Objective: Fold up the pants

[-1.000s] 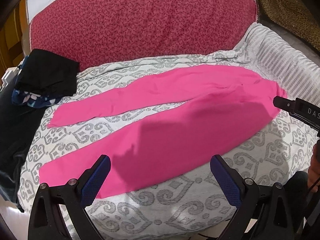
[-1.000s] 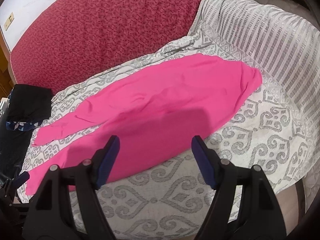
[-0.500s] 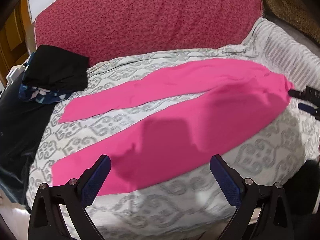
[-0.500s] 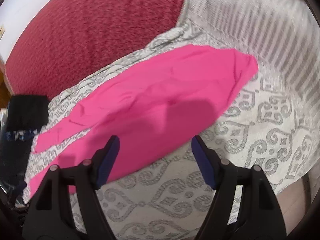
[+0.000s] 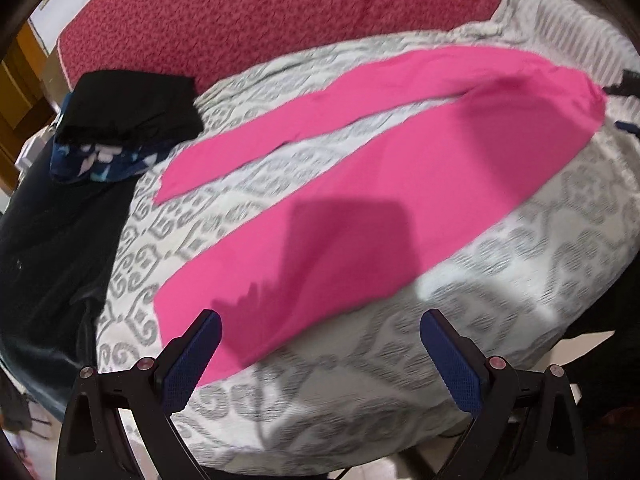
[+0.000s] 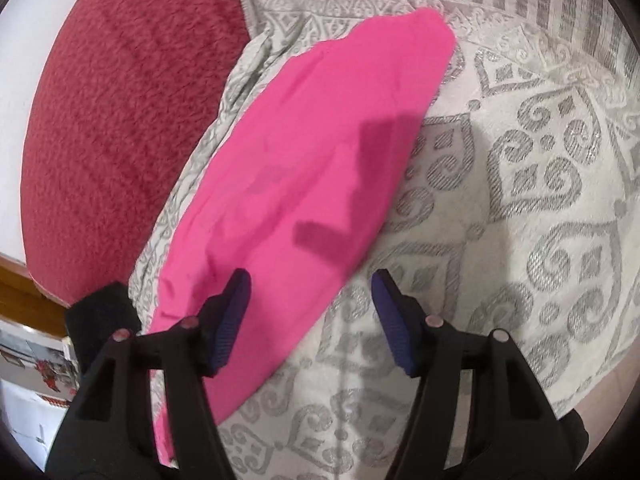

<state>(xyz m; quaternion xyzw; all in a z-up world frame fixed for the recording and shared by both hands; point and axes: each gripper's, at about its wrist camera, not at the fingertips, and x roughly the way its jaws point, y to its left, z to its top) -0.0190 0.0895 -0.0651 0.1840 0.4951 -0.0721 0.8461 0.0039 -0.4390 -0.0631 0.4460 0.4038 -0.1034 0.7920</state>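
Lengthwise, the pink pants point(image 5: 400, 184) stretch waist-right to cuffs-left; released left tongs point(image 5: 320, 344) hover near the cuff, right tongs point(image 6: 310, 300), just closing slightly yet empty, straddle the waist-end edge.

Smooth matt pink cloth pants point(image 5: 384, 184), woven patterned bedspread point(image 5: 540, 248), fuzzy red headboard point(image 5: 280, 12), textured fingers point(image 5: 188, 364).
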